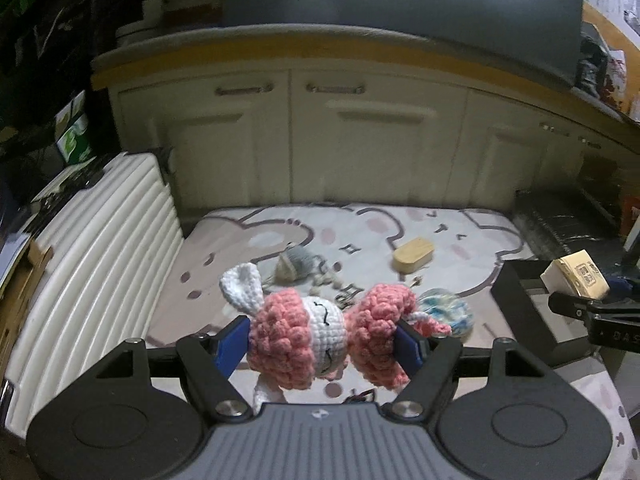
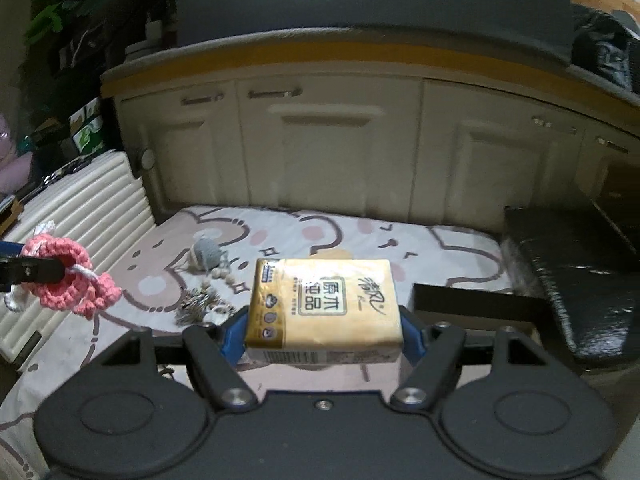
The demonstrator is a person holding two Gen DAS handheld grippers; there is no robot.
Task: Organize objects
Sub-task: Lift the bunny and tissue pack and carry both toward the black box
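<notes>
The pink crochet doll (image 1: pixel 320 344) hid the table (image 1: pixel 224 264) behind it, the blue marbled ball (image 1: pixel 448 312) was half covered, the tissue pack (image 2: pixel 324 312) masked the black tray (image 2: pixel 472 304), and the cabinet (image 1: pixel 360 140) was blurred.

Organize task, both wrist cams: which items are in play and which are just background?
In play:
- pink crochet doll, held in left gripper
- gold tissue pack, held in right gripper
- black tray
- grey crochet toy, wooden block, blue-white ball on the mat

Background:
- white suitcase
- cabinet
- patterned mat
</notes>
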